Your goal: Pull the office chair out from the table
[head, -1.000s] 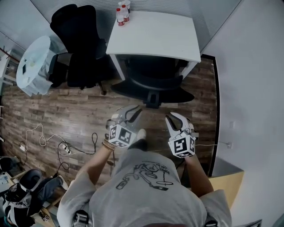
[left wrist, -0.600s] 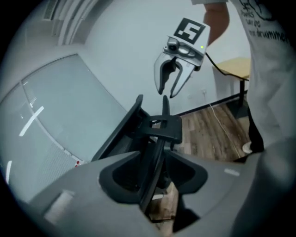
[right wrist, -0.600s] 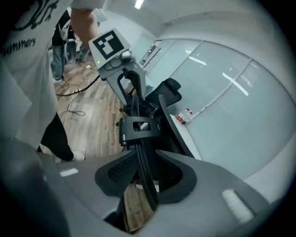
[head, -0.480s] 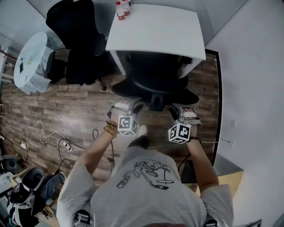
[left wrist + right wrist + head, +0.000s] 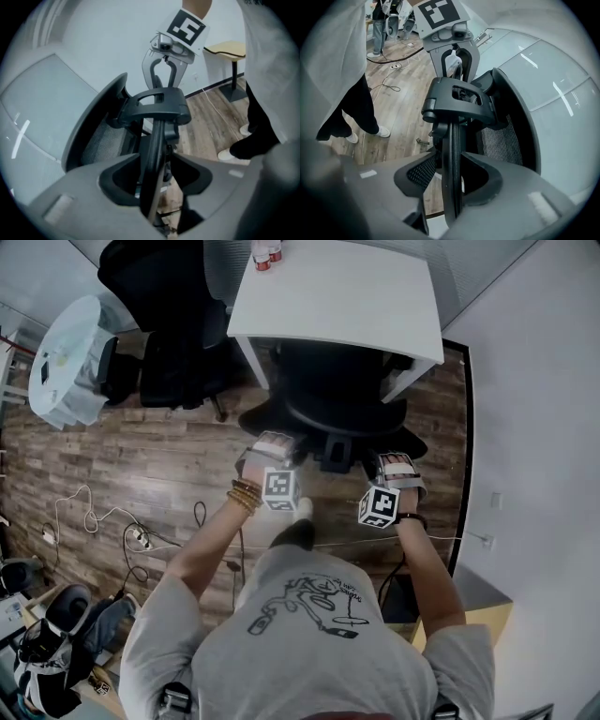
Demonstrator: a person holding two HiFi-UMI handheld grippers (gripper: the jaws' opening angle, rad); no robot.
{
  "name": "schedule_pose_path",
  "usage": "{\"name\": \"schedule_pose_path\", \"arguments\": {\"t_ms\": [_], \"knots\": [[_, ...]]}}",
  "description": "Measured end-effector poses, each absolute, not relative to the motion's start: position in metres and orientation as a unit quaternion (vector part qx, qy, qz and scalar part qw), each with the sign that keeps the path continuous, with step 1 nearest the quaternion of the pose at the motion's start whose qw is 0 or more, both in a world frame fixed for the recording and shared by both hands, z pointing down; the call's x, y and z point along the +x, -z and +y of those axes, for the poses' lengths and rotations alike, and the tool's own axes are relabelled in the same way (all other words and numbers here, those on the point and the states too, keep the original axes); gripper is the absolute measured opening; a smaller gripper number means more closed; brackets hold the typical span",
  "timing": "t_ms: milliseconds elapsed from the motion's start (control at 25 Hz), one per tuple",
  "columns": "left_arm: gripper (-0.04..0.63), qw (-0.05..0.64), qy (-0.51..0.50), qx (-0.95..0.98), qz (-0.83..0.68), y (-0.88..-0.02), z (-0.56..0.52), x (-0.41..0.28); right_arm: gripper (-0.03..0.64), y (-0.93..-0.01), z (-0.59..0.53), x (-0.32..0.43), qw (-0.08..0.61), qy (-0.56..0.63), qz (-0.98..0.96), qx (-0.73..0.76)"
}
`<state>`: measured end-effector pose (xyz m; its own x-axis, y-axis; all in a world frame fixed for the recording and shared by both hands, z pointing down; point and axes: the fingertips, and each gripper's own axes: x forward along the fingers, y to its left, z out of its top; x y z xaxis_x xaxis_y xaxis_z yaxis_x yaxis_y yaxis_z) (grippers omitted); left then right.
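Left gripper (image 5: 271, 441) and right gripper (image 5: 397, 461) fingers (image 5: 70, 206), just opened wide, straddled the office chair's (image 5: 333, 413) backrest edge, ungripped. Next likely: clamp, then pull from the surface (image 5: 347, 296).

I read the office chair (image 5: 333, 399) in the middle of the head view as matt black plastic. In the right gripper view its mesh back (image 5: 499, 140) is a fine woven net inside a smooth, faintly shiny rim. The table (image 5: 347, 296) at the top has a smooth, matt white top. The floor (image 5: 141, 456) looks like rough-grained wood planks. The wall panel (image 5: 548, 70) at right is glossy, catching light streaks. The shirt (image 5: 309, 643) is soft grey cloth.
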<state>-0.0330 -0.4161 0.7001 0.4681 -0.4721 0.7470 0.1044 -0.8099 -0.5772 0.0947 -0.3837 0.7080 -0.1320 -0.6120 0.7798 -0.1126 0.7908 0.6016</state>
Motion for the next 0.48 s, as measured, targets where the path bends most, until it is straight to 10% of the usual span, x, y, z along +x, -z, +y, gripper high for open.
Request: {"name": "schedule_pose_path", "arguments": {"t_ms": [480], "knots": [[0.118,0.302,0.523,-0.790,0.105,-0.7072,-0.4103,-0.0342,0.114,-0.7085,-0.3804,0.0966,0.608,0.197,-0.723,0.262]]}}
